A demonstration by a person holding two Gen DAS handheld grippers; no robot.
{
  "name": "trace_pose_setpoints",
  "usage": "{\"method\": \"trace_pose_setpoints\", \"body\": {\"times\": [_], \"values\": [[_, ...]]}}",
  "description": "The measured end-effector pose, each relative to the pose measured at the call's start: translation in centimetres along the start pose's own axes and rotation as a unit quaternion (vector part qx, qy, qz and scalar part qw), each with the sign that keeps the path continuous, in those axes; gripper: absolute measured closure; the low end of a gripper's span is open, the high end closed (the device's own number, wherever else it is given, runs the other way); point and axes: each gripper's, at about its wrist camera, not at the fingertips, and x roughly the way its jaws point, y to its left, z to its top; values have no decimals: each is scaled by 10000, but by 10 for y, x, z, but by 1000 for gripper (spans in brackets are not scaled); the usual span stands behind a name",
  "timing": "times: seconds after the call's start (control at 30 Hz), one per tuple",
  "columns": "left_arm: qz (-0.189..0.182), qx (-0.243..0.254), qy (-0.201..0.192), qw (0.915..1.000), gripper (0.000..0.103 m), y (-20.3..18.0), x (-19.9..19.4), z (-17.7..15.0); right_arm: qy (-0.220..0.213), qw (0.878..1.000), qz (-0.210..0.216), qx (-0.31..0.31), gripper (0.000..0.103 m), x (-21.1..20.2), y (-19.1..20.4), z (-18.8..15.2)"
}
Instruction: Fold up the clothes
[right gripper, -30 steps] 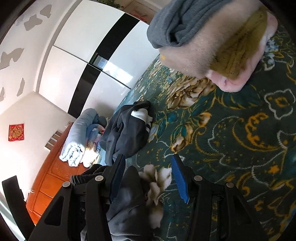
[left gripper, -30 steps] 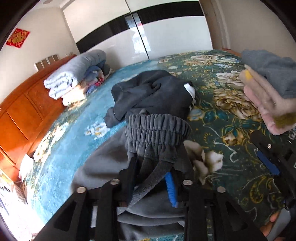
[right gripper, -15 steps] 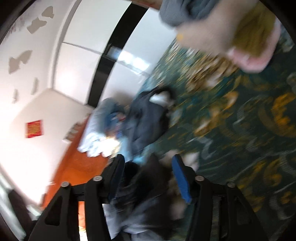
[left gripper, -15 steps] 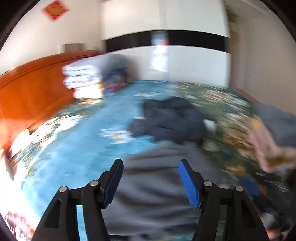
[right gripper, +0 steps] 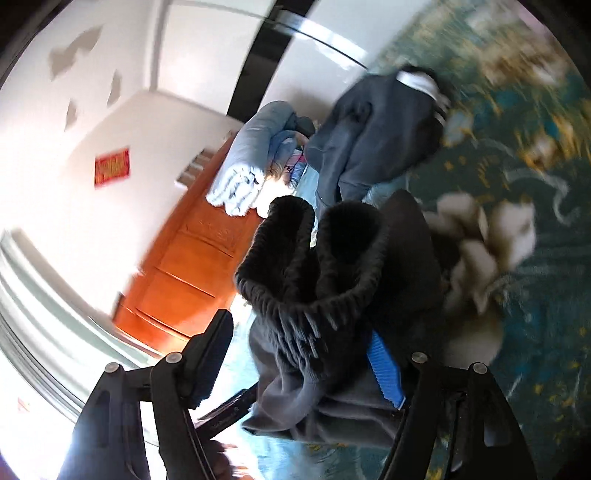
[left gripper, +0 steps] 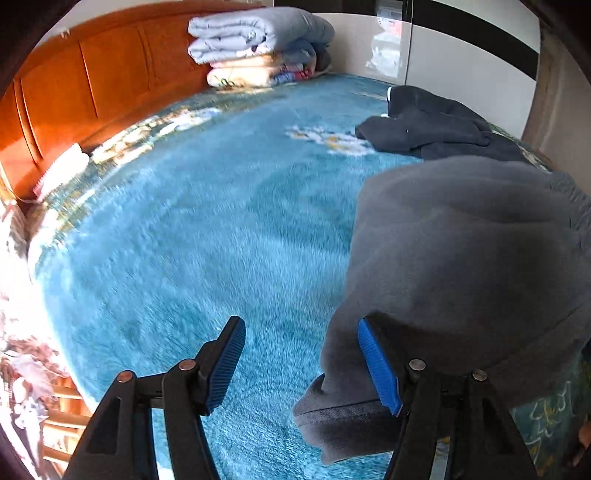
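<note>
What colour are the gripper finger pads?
Blue, ribbed pads on black fingers; clearest in the left wrist view.

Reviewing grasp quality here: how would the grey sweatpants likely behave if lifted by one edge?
Probably floppy: the grey sweatpants drape in soft folds on the bedspread. The thick fleece looks fairly heavy, so it would likely sag. The ribbed waistband bunches, giving the open right gripper a likely bulky hold.

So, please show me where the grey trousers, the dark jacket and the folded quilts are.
grey trousers (left gripper: pixel 461 258), left wrist view, broad folded cloth.
dark jacket (left gripper: pixel 432 125), left wrist view, middle of the heap.
folded quilts (left gripper: pixel 255 33), left wrist view, top grey roll.
</note>
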Motion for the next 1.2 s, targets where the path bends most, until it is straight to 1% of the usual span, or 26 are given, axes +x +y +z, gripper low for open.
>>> {"method": "trace_pose_setpoints", "body": {"times": [0.07,0.13,0.2,0.23,0.3,0.37,0.4,0.43,0.5,0.53,0.57,0.6,0.63,0.67,0.73,0.83,0.87,0.97,1.03,1.07,1.1,1.13,1.17,1.2], "values": [[-76,-58,-3,10000,33,5,0,0,19,9999,-152,26,31,9,-1,1],[-154,-123,-21,9998,33,10,-1,2,8,9997,-115,235,34,17,-4,2],[-232,-189,-38,9995,33,15,-2,3,-53,9997,-123,221,55,18,2,3],[-271,-221,-47,9994,33,17,-3,4,-78,9998,-135,141,58,16,9,4],[-348,-286,-65,9990,33,22,-4,5,-138,9999,66,-22,62,9,20,6],[-426,-351,-83,9984,32,26,-5,6,-231,9991,290,-190,62,1,24,5],[-465,-384,-92,9981,32,29,-5,7,-252,9989,324,-244,62,-1,22,4],[-504,-416,-101,9978,32,31,-6,8,-231,9993,182,-209,62,1,14,3],[-582,-481,-118,9971,32,36,-7,9,-129,9995,-289,35,62,8,-12,-1],[-620,-514,-127,9967,32,38,-7,10,-67,9991,-356,229,62,9,-22,-1],[-659,-546,-136,9962,32,41,-8,10,-37,9987,-286,415,60,9,-29,-1],[-698,-578,-145,9958,32,43,-9,11,-6,9980,-215,601,57,9,-37,0],[-737,-611,-154,9953,32,45,-9,12,-7,9979,-269,594,51,7,-37,3],[-775,-643,-163,9948,32,48,-10,13,-39,9982,-442,402,41,3,-30,8],[-884,-546,-132,9945,32,39,-6,15,-216,9969,-758,89,41,-7,-18,16],[-1050,-376,-78,9937,32,23,-1,19,-534,9906,-1212,-344,40,-22,1,27],[-1106,-319,-60,9933,32,17,1,21,-535,9892,-1259,-520,40,-21,8,28],[-1272,-149,-6,9918,32,1,7,25,-235,9872,-1092,-1138,40,2,28,20],[-1382,-36,30,9904,32,-9,10,27,-34,9831,-977,-1548,40,18,41,15],[-1436,21,48,9896,32,-14,12,29,66,9802,-919,-1751,38,26,48,13],[-1491,78,66,9888,32,-20,14,30,194,9779,-1034,-1810,36,35,47,10],[-1546,134,83,9879,33,-25,16,32,349,9755,-1315,-1727,36,45,37,7],[-1601,191,101,9869,33,-30,18,33,444,9745,-1469,-1639,36,51,31,6],[-1655,248,119,9858,32,-36,20,34,481,9753,-1500,-1547,36,54,28,7]]}}
